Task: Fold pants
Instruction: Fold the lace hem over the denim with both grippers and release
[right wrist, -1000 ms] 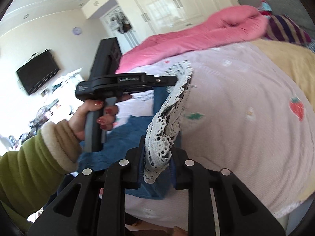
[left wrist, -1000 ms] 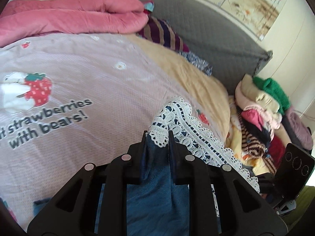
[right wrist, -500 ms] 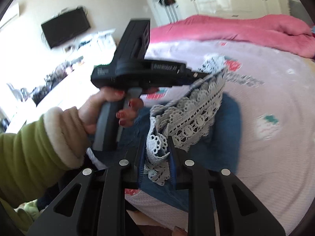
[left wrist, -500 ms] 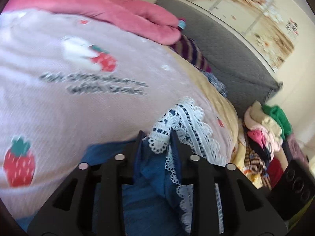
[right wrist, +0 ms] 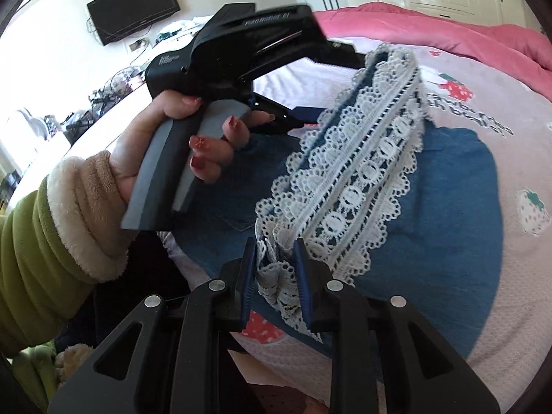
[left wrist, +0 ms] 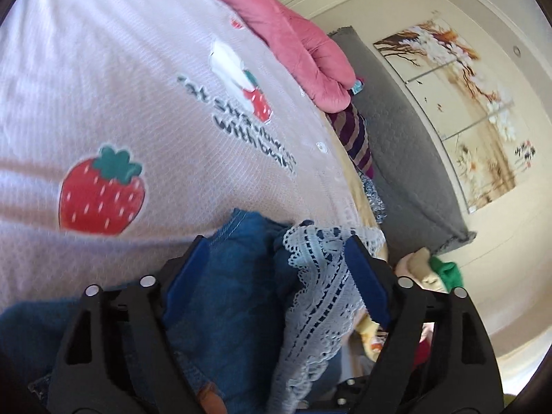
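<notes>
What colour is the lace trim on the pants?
White, over dark blue denim; the lace trim shows best in the right wrist view.

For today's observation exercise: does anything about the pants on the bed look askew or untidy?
Yes. The lace trim hangs bunched and twisted above the denim pants, pinched by the right gripper, while the left gripper is opening around its other end.
</notes>
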Available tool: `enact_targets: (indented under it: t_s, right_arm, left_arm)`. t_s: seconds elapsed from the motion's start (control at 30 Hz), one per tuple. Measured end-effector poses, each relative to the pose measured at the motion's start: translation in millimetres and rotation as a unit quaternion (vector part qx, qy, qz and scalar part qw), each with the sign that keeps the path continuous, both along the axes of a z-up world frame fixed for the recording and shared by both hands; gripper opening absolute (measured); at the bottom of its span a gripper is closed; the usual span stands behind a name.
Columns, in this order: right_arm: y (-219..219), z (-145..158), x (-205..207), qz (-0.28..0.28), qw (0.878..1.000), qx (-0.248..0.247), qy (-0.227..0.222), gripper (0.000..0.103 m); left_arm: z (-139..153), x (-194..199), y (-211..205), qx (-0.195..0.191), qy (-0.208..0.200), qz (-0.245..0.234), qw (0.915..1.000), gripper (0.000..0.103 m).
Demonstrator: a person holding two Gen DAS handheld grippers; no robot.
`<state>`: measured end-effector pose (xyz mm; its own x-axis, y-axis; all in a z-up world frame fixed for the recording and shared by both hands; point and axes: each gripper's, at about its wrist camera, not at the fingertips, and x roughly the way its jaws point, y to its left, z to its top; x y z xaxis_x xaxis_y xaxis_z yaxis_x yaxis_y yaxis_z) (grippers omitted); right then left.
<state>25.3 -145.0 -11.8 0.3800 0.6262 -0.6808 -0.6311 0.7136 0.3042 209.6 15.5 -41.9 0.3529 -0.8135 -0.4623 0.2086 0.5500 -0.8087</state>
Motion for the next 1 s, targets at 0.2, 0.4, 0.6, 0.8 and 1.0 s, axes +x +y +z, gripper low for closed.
enact_targets:
  t_s: [0.2,0.4,0.6,0.8,1.0]
  right_arm:
    - [13.3,-3.4,-9.1,0.030,0.999,0.009,0.006,0.022]
    - [12.6,7.2,-21.9,0.044,0.999,0.014,0.006,0.025]
    - [-34.4,26.4,-25.3,-0.006,1.000,0.006,-0.028,0.049]
    - [-75.4,13.0,-5.2,-0.093,0.995,-0.028,-0.018,0.057]
    - [-81.6,-18.3,-1.9,-0.095,0.994,-0.055,0.018,0.063]
  left_arm:
    - [0.7,-3.1,8.7,-0.054,0.004,0.003,0.9985,0.083]
    - [6.3,-1.3,-4.9,0.025,-0.009,0.000,0.9996,0.085]
    - [0.1,1.7,-25.3,0.114,-0.012,-0.007,0.9934,0.084]
    - [2.8,-2.3,-26.6,0.144,-0.020,0.010,0.9894,0.017]
    - [-5.2,-7.7,-14.6,0.182,-0.030,0.035,0.9823,0.024]
